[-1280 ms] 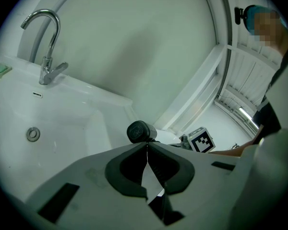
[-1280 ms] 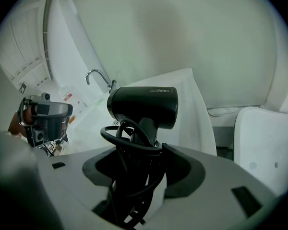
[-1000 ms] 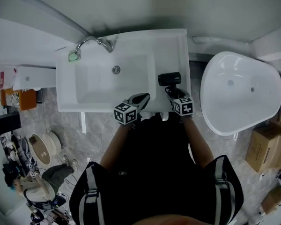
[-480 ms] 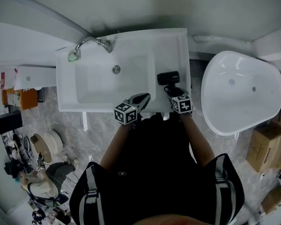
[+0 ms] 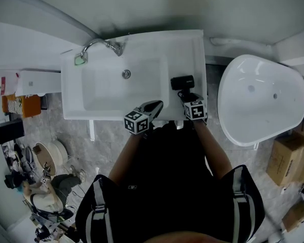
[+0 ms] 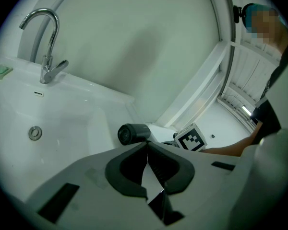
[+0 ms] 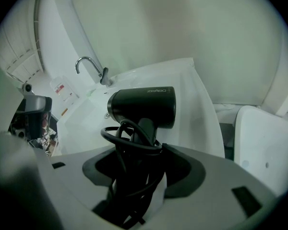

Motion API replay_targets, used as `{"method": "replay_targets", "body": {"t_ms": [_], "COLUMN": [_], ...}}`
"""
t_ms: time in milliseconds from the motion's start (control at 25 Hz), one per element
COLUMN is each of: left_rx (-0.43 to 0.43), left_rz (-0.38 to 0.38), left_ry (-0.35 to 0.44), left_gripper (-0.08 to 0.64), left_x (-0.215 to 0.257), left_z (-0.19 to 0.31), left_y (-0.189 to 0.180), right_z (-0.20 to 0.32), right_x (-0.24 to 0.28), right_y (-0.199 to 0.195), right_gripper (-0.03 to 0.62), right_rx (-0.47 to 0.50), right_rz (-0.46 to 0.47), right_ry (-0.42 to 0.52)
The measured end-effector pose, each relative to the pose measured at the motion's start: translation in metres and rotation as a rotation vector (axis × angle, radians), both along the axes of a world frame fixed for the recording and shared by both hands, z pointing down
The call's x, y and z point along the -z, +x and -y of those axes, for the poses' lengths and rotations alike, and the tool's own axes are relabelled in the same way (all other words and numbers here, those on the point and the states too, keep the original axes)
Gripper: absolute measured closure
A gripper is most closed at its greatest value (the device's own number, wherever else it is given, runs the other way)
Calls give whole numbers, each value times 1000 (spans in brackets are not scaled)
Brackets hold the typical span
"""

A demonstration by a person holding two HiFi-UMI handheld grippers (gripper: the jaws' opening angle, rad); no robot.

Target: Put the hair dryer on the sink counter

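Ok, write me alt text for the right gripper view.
A black hair dryer, barrel pointing left, is held by its cord-wrapped handle in the jaws of the right gripper, with a white sink counter behind it. A chrome faucet curves at the back left, and a white bathtub edges in at right.

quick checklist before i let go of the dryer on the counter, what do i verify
1. Right gripper shut on the dryer handle: ok.
2. Dryer over the counter, right of the basin: ok.
3. Dryer resting on the counter: cannot tell.
4. Cord clear of the jaws: not ok, it runs between them.
5. Left gripper shut, empty, apart from the dryer: ok.
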State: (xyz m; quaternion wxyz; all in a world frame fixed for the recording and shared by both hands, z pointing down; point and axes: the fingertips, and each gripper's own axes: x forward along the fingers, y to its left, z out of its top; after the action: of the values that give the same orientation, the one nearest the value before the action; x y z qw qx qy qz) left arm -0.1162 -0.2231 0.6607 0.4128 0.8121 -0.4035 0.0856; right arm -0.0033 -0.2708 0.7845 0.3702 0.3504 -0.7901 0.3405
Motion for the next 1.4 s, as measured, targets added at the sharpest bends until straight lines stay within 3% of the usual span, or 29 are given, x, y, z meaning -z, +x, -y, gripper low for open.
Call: {"method": "replay_targets", "body": {"t_ms": [440, 920, 1240, 1400], "left_rx": [1, 14, 8, -4], "left_rz": [-1, -34, -46, -55], "left_ry": [2, 34, 48, 56], "left_gripper": [543, 543, 543, 543], "left_x": [-1, 6, 9, 11], "left_z": [-12, -18, -24, -26], "left_y": [-1, -4, -4, -2], "right_z": [4, 4, 5, 0], "right_x": [-5, -8, 8, 18], "right_y": [3, 1, 6, 10], "right_gripper": [285, 253, 250, 250], "right_rx": [-50, -24, -37, -59], "right_rz": [-28, -54, -79, -50], "right_ry": [0, 9, 95, 129]}}
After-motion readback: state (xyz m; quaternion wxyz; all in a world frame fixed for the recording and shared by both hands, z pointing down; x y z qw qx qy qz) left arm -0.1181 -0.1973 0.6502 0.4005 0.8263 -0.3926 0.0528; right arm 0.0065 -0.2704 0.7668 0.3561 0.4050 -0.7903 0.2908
